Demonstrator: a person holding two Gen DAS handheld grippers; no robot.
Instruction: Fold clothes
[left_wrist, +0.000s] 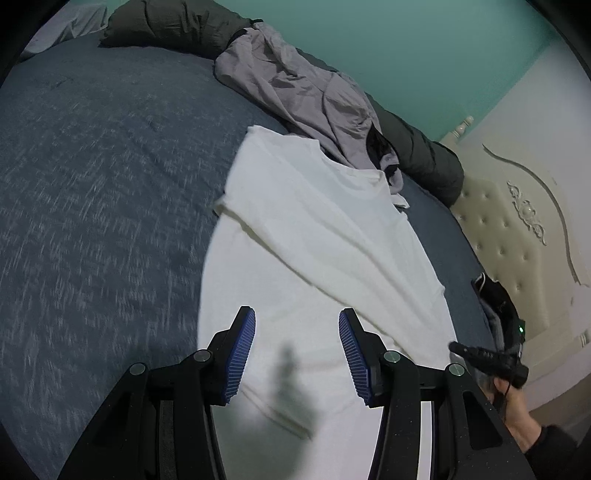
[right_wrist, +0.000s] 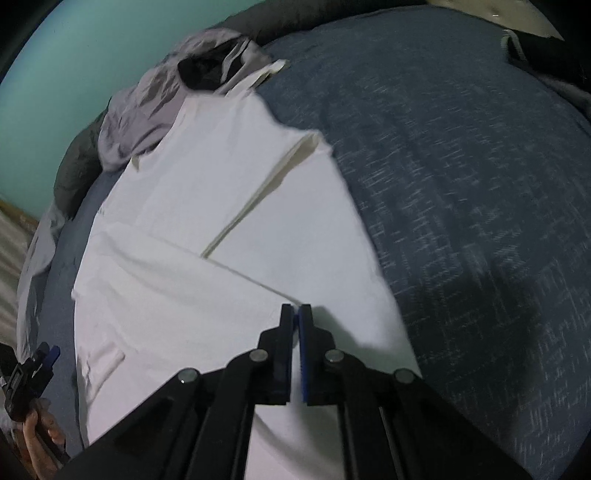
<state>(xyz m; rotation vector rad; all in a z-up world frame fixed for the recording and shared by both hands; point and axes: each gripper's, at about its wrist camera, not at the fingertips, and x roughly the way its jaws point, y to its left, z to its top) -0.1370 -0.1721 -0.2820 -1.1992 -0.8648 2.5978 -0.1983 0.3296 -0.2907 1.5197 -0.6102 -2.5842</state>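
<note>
Bed cover (left_wrist: 92, 184): I see blue-grey mottled fabric filling everything left of my left jaws, and in the right wrist view it spreads right of my right jaws.
Left gripper (left_wrist: 297, 354): my jaws are spread wide with nothing between them, the 2 blue ribbed pads (left_wrist: 242, 354) hanging just above white cloth.
White T-shirt (left_wrist: 314, 221): it lies flat on the bed, running from under my left jaws away ahead of them; 1 side is already folded over the body, leaving a long diagonal edge ahead and to the right of the jaws.
Grey garment (left_wrist: 295, 81): crumpled, well ahead of the left jaws, touching the shirt's neck end.
Dark duvet (left_wrist: 424, 155): rolled along the far edge of the bed, behind the grey garment.
Right gripper (right_wrist: 296, 314): my jaws are pressed together on the folded edge of the T-shirt; the fold line runs away ahead and to the left of them.
Headboard (left_wrist: 517, 229): cream, tufted, far right of the left jaws.
</note>
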